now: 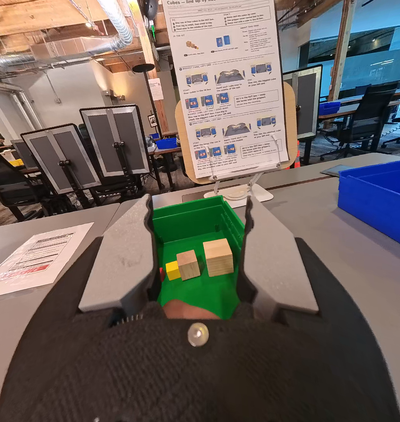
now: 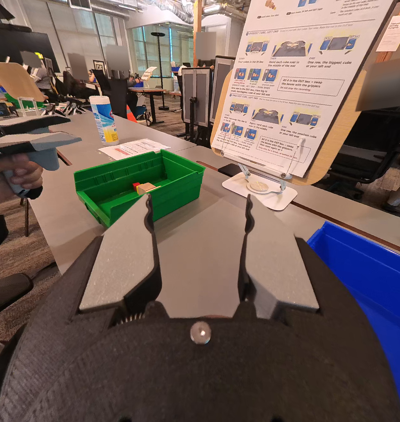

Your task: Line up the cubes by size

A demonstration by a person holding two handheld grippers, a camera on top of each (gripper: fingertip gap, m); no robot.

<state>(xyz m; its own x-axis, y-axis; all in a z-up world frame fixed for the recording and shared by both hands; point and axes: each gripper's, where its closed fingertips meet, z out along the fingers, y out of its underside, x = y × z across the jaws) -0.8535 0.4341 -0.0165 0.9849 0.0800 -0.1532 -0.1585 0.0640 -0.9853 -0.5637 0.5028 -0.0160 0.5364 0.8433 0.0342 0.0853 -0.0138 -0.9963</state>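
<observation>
A green bin (image 1: 190, 219) holds a row of cubes: a small red cube (image 1: 162, 274), half hidden by my left finger, a yellow cube (image 1: 172, 270), a medium wooden cube (image 1: 188, 265) and a large pale wooden cube (image 1: 218, 257). My left gripper (image 1: 200, 205) is open and empty, held above the bin's near side. In the right wrist view the green bin (image 2: 117, 180) sits at the left with the red cube (image 2: 136, 185), the yellow cube (image 2: 139, 189) and a wooden cube (image 2: 147, 188) showing. My right gripper (image 2: 199, 203) is open and empty above the bare grey table.
A blue bin (image 1: 377, 198) stands to the right, and also shows in the right wrist view (image 2: 365, 274). An instruction sheet on a stand (image 1: 228, 91) is behind the bins. A laminated paper (image 1: 34, 255) lies at left. A wipes canister (image 2: 104, 120) stands at far left.
</observation>
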